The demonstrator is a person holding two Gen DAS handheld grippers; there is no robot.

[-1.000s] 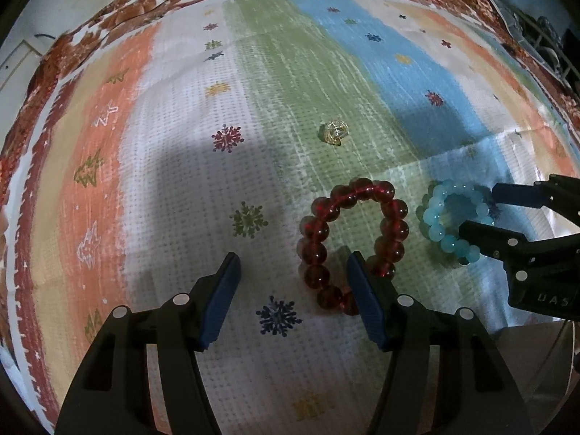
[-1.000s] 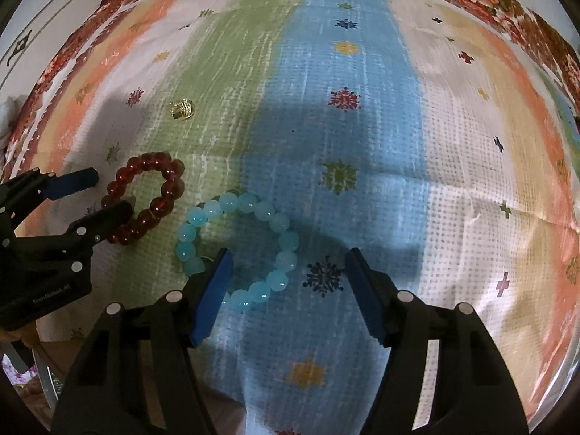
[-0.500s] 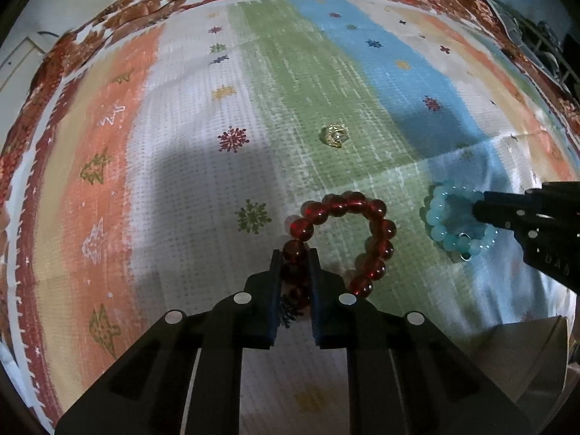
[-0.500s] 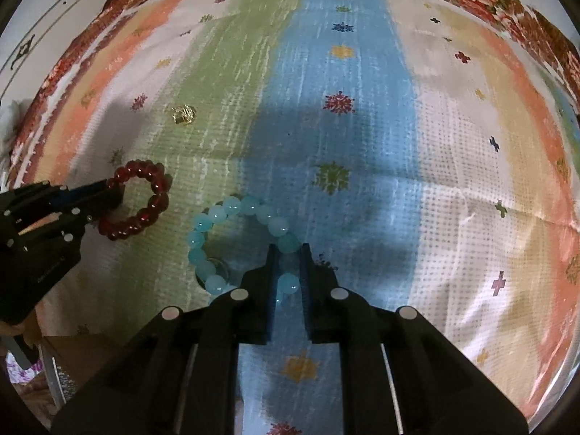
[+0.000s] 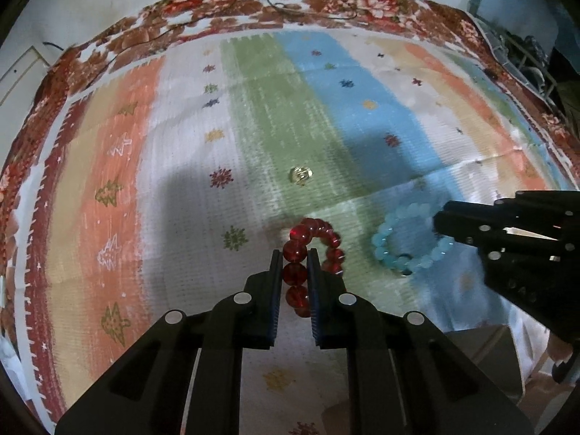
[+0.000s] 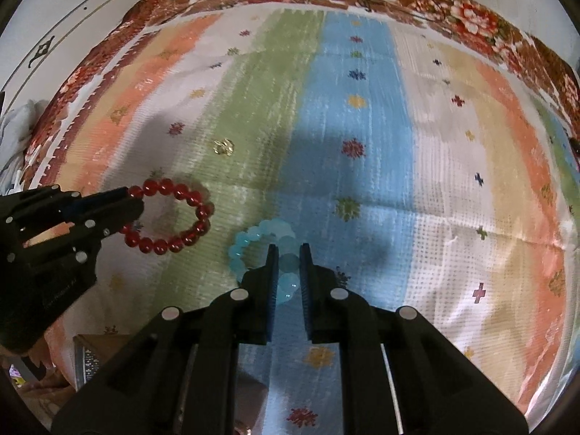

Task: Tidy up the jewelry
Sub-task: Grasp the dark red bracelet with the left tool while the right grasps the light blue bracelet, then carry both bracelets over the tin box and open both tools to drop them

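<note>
Your left gripper (image 5: 294, 253) and right gripper (image 6: 287, 250) look like matt black plastic, with small bright metal pin heads on the arms and ribbed blue pads (image 5: 276, 290) lining the fingers. The red bracelet (image 5: 311, 253) is glossy, see-through beads, glass or resin, each catching a highlight. Just right of it, the pale blue bracelet (image 5: 406, 250) has milky, smoother-looking beads with a softer sheen, though blur there makes the finish hard to judge. Beyond the red bracelet, the small gold piece (image 5: 301, 175) glints like polished metal. Under them, the striped cloth (image 5: 145, 188) is matt, coarse-woven and slightly creased.
</note>
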